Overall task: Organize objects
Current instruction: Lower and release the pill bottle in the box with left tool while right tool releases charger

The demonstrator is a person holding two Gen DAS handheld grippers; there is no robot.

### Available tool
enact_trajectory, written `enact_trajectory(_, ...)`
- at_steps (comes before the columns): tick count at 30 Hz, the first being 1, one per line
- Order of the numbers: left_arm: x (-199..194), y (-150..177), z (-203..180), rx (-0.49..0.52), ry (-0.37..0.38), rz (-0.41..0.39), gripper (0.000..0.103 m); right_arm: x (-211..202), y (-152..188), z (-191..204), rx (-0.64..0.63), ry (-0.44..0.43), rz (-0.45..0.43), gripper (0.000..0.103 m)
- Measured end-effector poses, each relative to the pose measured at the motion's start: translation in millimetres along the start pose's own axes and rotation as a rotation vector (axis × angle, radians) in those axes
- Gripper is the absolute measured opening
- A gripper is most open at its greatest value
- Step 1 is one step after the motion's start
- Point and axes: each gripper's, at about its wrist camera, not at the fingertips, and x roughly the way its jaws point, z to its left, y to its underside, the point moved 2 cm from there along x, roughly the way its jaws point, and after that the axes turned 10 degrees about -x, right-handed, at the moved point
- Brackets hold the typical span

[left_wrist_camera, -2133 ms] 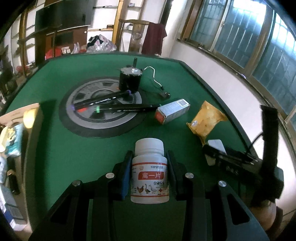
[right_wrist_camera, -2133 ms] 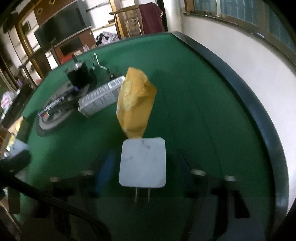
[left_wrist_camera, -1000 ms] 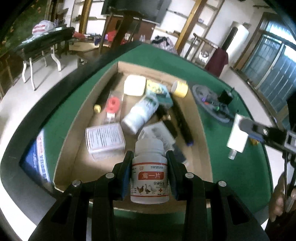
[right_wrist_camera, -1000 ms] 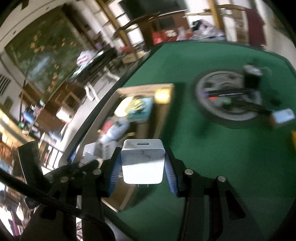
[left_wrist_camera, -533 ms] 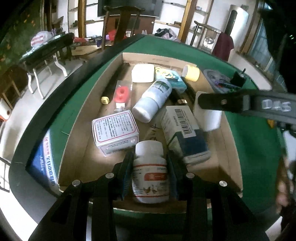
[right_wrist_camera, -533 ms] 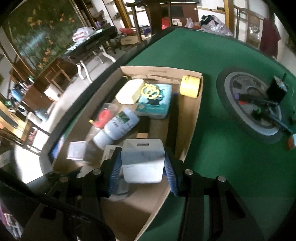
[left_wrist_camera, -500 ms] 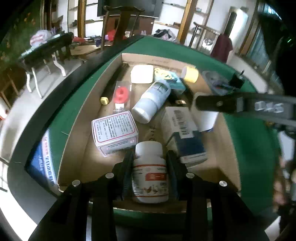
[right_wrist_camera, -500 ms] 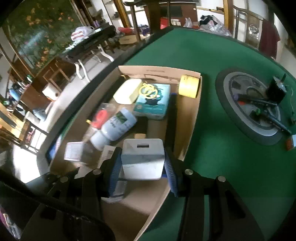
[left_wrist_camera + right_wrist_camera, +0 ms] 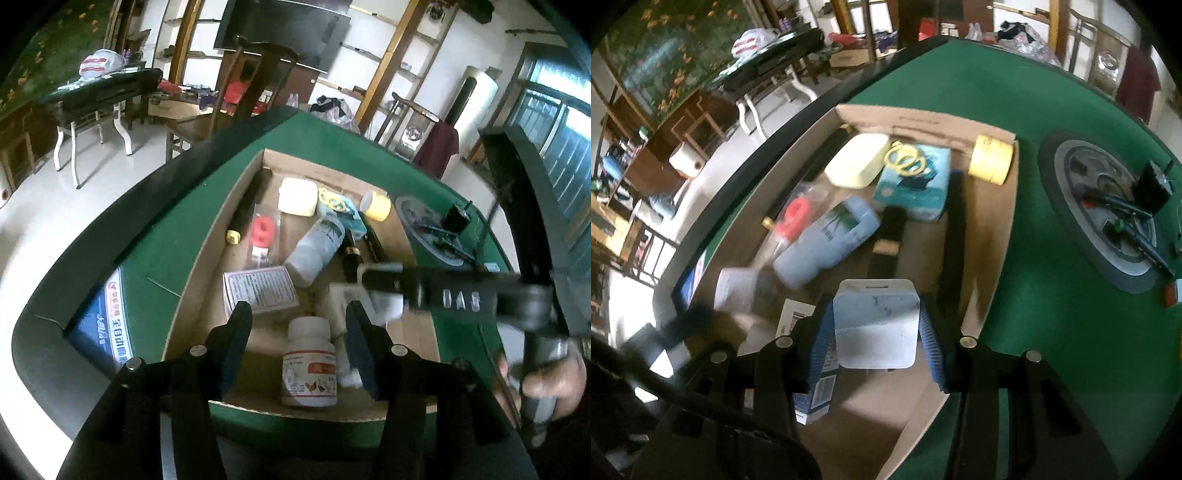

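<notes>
Now, at your left, the left gripper [image 9: 299, 332] hangs over the near end of the shallow brown cardboard tray [image 9: 207, 258] on the green felt table [image 9: 147, 229]. Its jaws have just been opening and stand apart, with the small white pill bottle with a red-banded label [image 9: 309, 363] upright between them on the tray floor, clear of both blue pads. Just beyond it lies a flat white box with red print [image 9: 258, 290], then a white plastic bottle on its side [image 9: 314, 251], a red ring in a clear packet [image 9: 261, 230] and a pale yellow soap-like case [image 9: 298, 196]. A roll of yellow tape [image 9: 376, 205] rests at the tray's far right corner.

Further right, your right gripper [image 9: 875, 326] reaches over the tray's right side, its jaws clamped on the white square plug adapter [image 9: 875, 328], which hangs above the tray floor. Your hand [image 9: 546, 384] grips that tool's handle. On the table beyond the tray sits a round grey wheel-shaped disc [image 9: 1108, 210] carrying a small black motor [image 9: 1152, 188].
</notes>
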Motion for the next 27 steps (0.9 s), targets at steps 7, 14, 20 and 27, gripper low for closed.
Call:
enact_trajectory(7,-4.3,-1.4,1.9,-0.025,-0.003,-0.021,0.058,-3.0,8.0,14.7,-0.048,0.032,0.006,0.044)
enact_trajectory(14,-12.4,0.2,-3.4,-0.029,-0.013,-0.038,0.064,-35.0,17.2,29.5,-0.150,0.143,-0.109,0.044)
enact_trajectory(20,-16.0,3.5,-16.8,-0.011,-0.016,-0.040,0.064,-64.8,25.1,31.2,-0.206,0.287,-0.215,0.053)
enact_trajectory(27,-21.0,11.9,-39.3,0.028,-0.014,-0.036,0.064,-78.7,38.0,15.5,-0.184,0.323,-0.243,0.054)
